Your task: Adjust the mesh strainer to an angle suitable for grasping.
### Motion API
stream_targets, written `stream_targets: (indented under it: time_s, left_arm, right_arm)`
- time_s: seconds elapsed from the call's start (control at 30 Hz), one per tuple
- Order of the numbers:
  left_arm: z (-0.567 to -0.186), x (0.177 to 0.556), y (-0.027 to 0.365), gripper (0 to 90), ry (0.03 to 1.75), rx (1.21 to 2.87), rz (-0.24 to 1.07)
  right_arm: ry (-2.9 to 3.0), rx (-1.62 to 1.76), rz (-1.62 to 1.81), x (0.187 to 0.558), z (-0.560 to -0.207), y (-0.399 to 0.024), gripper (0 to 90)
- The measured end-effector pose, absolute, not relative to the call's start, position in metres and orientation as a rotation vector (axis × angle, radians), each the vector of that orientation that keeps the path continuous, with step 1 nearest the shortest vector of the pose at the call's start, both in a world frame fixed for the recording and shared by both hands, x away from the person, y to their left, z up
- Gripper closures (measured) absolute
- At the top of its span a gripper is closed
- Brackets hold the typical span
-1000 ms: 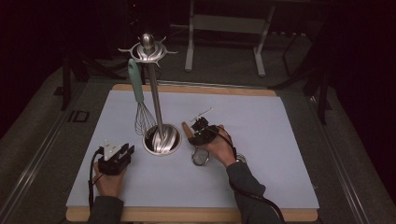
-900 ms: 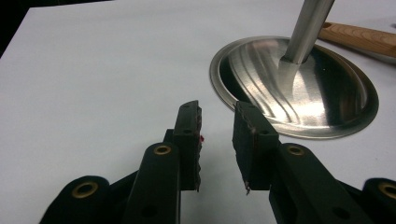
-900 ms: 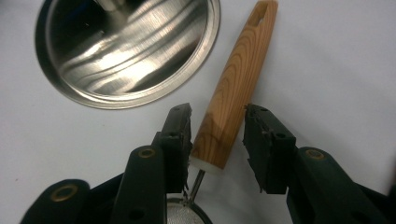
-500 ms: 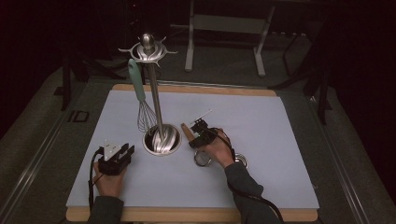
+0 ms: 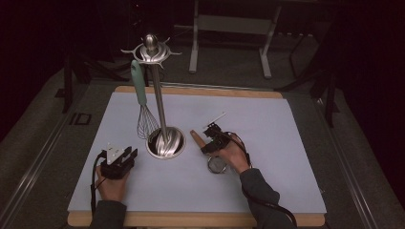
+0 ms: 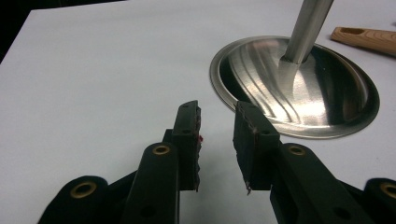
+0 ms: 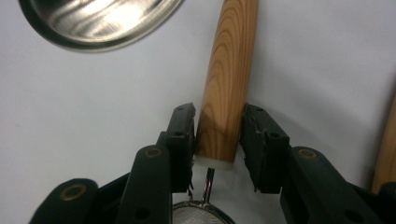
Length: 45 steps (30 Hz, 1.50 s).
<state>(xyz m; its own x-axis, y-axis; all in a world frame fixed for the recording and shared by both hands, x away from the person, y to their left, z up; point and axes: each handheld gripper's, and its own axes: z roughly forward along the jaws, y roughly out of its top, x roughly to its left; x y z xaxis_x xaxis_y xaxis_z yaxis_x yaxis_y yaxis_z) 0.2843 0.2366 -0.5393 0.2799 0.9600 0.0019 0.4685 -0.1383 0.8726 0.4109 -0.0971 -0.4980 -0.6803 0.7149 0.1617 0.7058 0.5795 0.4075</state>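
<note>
A strainer lies on the white mat, its mesh bowl (image 5: 217,164) nearest me and its wooden handle (image 5: 195,137) pointing away toward the steel stand. My right gripper (image 5: 205,144) straddles that wooden handle (image 7: 226,79) near the bowl end. Its jaws have just been closing, and the right gripper (image 7: 218,114) now has a pad against each side of the wood. My left gripper (image 5: 128,154) rests on the mat left of the stand's round base (image 5: 165,143). In its own view the left gripper (image 6: 217,116) is open with nothing between the jaws.
The stand's pole rises to a hooked top (image 5: 152,47), and a teal-handled whisk (image 5: 141,95) hangs from one hook. The base (image 6: 299,88) is just ahead of the left jaws. Another wooden edge (image 7: 387,140) shows to the right of the right gripper. A wooden board edges the mat.
The right gripper has shifted slightly along the strainer's handle and its jaws have narrowed onto the wood. The left hand and gripper stayed where they were.
</note>
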Motion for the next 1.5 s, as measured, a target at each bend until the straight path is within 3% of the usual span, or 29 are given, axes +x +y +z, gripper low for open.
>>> stream_targets:
  time_s: [0.47, 1.5]
  left_arm:
    - [-0.539, 0.284, 0.237, 71.2, 1.305, 1.74, 0.766]
    - [-0.539, 0.284, 0.237, 71.3, 1.306, 1.74, 0.767]
  right_arm:
    - [2.867, 1.36, 0.593, 0.423, -0.5, -0.083, 69.5]
    - [2.758, 1.236, 0.882, 0.404, -0.457, -0.094, 71.0]
